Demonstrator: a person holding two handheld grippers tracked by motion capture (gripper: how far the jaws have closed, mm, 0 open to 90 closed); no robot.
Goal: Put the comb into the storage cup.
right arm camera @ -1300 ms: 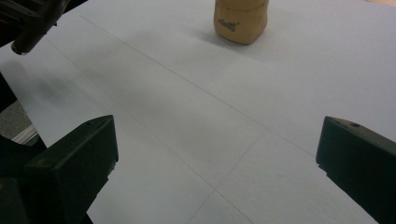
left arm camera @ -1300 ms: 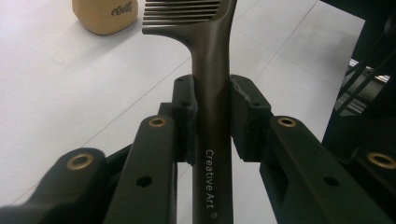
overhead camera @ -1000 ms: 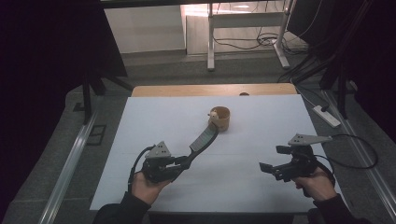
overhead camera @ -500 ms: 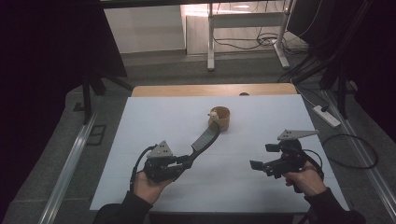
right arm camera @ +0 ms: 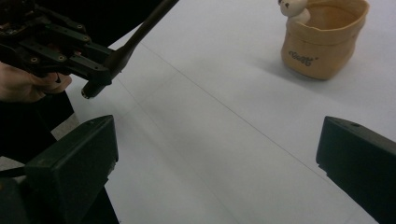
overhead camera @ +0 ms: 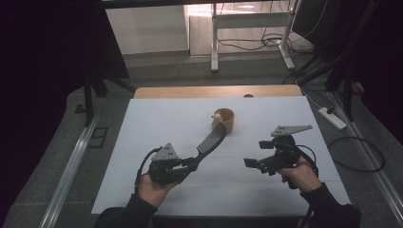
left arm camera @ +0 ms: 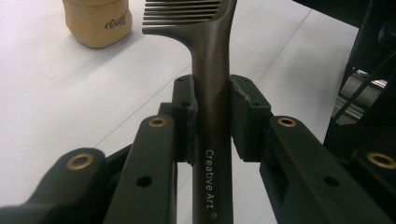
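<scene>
from above, on the white table [overhead camera: 157, 118], the left gripper [overhead camera: 190, 164] clamps the handle of a dark comb [overhead camera: 211, 141], whose toothed end slants up toward a small tan pot [overhead camera: 224, 120] standing just beyond it near the middle of the table; whether comb and pot touch cannot be told from this height. the right gripper [overhead camera: 250, 163] hovers well to the right of the comb with its jaws pointing toward the left gripper and nothing between them. a wooden strip borders the far edge of the table, and a white power strip [overhead camera: 331, 118] lies on the floor to the right, among dark cables.

along the left gripper's own jaws, the pads press both sides of the comb's handle [left arm camera: 212, 116], which runs straight up between them. white lettering on the handle reads "creative art". the comb's teeth [left arm camera: 182, 14] sit at the top edge, and the tan pot [left arm camera: 98, 21] stands up at left, apart from the comb, bearing a small dark script word too blurred to read.

along the right gripper's jaws, the two black pads stand wide apart at the bottom corners with bare table between them. the left gripper [right arm camera: 100, 65] and its hand [right arm camera: 28, 86] appear at upper left, with the handle's butt end poking out below the jaws. the pot [right arm camera: 324, 42] shows a small white figure [right arm camera: 294, 9] at its rim, a detail missing from the left gripper view.
</scene>
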